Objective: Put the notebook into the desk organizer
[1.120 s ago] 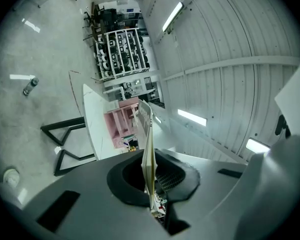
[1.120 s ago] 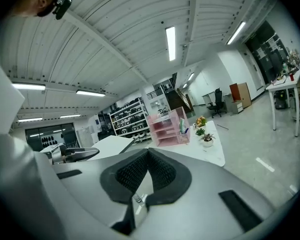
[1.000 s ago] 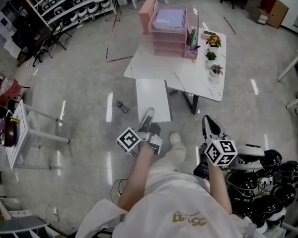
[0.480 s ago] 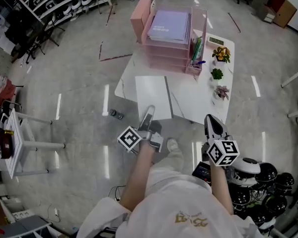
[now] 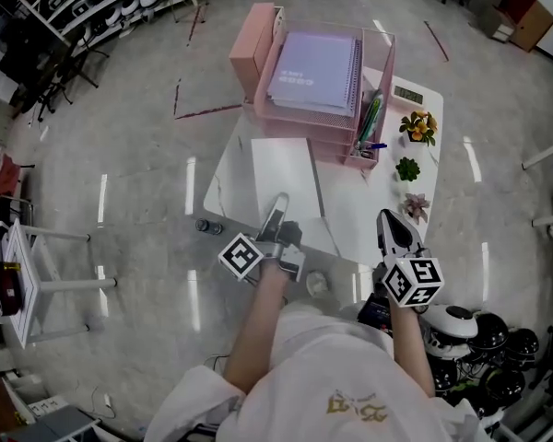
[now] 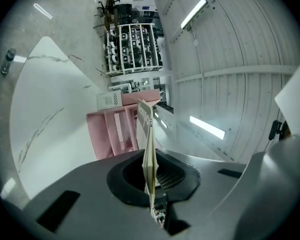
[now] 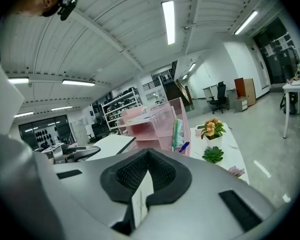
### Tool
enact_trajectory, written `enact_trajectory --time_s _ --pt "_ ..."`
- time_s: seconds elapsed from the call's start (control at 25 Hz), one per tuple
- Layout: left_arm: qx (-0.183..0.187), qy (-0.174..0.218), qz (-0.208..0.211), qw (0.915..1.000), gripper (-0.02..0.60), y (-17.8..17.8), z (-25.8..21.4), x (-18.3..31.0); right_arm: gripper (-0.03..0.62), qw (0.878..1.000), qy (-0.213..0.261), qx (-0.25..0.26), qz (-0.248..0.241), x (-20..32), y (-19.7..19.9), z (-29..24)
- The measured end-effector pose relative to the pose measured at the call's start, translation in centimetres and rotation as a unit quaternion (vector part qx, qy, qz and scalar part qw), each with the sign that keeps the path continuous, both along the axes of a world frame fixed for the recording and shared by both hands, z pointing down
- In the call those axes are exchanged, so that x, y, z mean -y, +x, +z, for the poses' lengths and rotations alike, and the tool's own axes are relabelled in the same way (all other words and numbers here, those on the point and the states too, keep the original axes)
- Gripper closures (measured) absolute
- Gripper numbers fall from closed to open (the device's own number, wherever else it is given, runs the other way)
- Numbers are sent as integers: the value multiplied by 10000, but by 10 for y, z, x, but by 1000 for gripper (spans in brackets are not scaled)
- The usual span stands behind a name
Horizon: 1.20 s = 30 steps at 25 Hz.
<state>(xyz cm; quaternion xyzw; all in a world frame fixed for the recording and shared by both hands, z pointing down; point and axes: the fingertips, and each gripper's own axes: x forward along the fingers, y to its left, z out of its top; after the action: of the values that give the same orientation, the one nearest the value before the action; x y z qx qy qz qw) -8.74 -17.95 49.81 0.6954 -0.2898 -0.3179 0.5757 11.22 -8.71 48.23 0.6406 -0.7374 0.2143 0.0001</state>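
though flat overhead, the notebook [image 5: 284,178] sits edge-on clamped in left claw [image 6: 150,181]; right claw [image 7: 149,154] closed.

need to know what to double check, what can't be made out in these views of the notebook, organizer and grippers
Notebook cover: edge-on in the left gripper view, print unreadable.
Desk organizer lower trays: head view, covered by the purple book on top.
Table beneath the notebook: hidden by it in the head view.
Pale strip below the shut right gripper pads: its own view, unidentifiable.
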Motion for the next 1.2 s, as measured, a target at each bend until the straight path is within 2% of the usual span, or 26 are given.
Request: enact_trajectory --time_s 0.32,1.04,1.2 --pt "-2 -121 101 9999 555 10 10 14 582 9999 -88 -62 48 13 9 -2" --pt "121 -306 81 9994 555 30 29 31 582 9994 -154 130 -296 46 18 15" --pt "41 -401 44 9992 555 34 33 35 582 9991 -199 139 -336 52 23 17"
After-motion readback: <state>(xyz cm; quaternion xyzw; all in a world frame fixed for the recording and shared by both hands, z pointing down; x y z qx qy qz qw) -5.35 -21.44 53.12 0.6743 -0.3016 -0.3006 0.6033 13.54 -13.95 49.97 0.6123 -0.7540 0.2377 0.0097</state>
